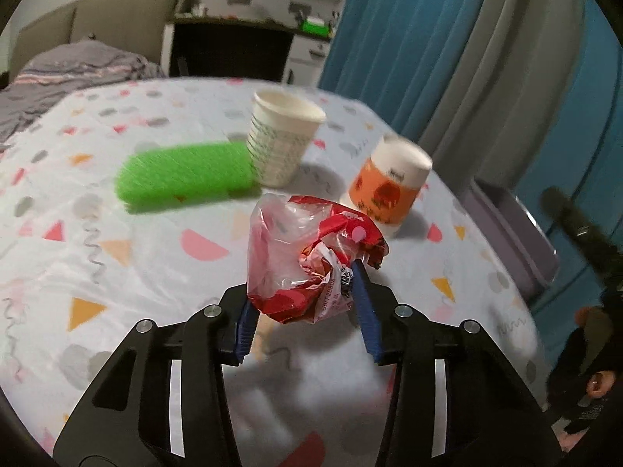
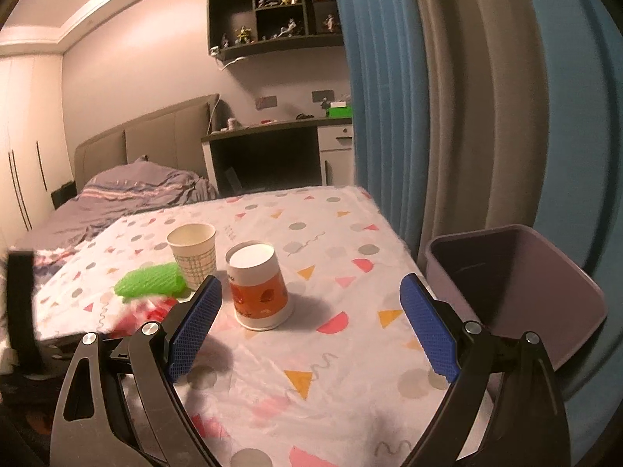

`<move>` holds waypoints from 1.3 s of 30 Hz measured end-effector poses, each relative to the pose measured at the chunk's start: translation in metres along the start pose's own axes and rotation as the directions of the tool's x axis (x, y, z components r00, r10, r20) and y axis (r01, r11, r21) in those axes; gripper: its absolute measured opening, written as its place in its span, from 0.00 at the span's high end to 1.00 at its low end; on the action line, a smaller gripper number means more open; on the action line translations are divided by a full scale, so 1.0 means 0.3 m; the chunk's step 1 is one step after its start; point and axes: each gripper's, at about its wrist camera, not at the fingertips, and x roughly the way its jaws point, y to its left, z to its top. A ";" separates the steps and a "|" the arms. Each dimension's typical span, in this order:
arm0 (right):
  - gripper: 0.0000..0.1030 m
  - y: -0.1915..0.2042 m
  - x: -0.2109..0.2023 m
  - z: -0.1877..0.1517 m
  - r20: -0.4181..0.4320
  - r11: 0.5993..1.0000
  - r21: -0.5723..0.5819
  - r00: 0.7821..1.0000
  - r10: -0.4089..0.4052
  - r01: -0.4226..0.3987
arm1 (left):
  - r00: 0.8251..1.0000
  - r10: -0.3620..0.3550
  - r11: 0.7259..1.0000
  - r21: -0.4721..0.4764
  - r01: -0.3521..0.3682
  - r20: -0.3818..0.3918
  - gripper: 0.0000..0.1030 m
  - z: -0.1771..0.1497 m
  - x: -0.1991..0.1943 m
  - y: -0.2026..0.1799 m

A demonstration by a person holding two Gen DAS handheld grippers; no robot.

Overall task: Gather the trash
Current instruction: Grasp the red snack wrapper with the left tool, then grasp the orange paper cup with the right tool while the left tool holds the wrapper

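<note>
My left gripper (image 1: 305,292) is shut on a crumpled red and clear plastic wrapper (image 1: 307,260), held just above the patterned tablecloth (image 1: 128,257). Beyond it lie a green foam net sleeve (image 1: 187,175), an upright white paper cup (image 1: 282,142) and an upside-down orange and white cup (image 1: 389,190). My right gripper (image 2: 311,299) is open and empty, hovering above the table, with the orange cup (image 2: 259,286) just ahead left of centre. The white cup (image 2: 193,253), green sleeve (image 2: 152,280) and a blurred bit of the wrapper (image 2: 146,313) show at left.
A purple trash bin (image 2: 545,311) stands off the table's right edge; it also shows in the left wrist view (image 1: 514,233). Blue and grey curtains (image 2: 447,97) hang behind it. A bed (image 2: 128,194) and a desk (image 2: 268,148) lie beyond the table.
</note>
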 end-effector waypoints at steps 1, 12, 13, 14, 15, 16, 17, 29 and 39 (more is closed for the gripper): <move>0.13 0.008 0.009 -0.001 -0.004 1.000 -0.006 1.000 0.002 -0.002 | 1.000 0.017 1.000 0.001 -0.017 0.016 0.58 0.005 -0.014 0.006; 0.13 0.145 0.172 0.001 -0.049 0.997 -0.075 0.999 0.008 -0.012 | 0.978 0.177 0.983 -0.069 -0.170 0.110 0.58 0.070 -0.107 0.158; 0.13 0.154 0.189 0.001 -0.057 0.997 -0.078 0.998 0.008 -0.012 | 0.976 0.185 0.981 -0.075 -0.178 0.116 0.58 0.079 -0.112 0.173; 0.13 0.164 0.209 0.001 -0.068 0.997 -0.081 0.998 0.004 -0.009 | 0.973 0.196 0.979 -0.082 -0.187 0.124 0.58 0.089 -0.116 0.185; 0.13 0.171 0.225 0.001 -0.077 0.996 -0.083 0.997 0.001 -0.008 | 0.970 0.204 0.977 -0.087 -0.194 0.131 0.58 0.099 -0.119 0.194; 0.13 0.178 0.242 0.001 -0.084 0.996 -0.085 0.996 -0.001 -0.006 | 0.967 0.213 0.975 -0.092 -0.201 0.141 0.58 0.111 -0.124 0.205; 0.13 0.183 0.256 0.002 -0.089 0.996 -0.085 0.996 -0.006 -0.002 | 0.963 0.221 0.973 -0.098 -0.208 0.152 0.58 0.123 -0.126 0.215; 0.22 0.193 0.361 -0.001 -0.149 0.997 -0.067 0.988 -0.041 0.031 | 0.947 0.278 0.958 -0.123 -0.260 0.159 0.58 0.126 -0.070 0.277; 0.32 0.187 0.387 -0.003 -0.182 0.998 -0.056 0.982 -0.049 0.040 | 0.960 0.238 0.967 -0.130 -0.220 0.147 0.58 0.107 -0.059 0.290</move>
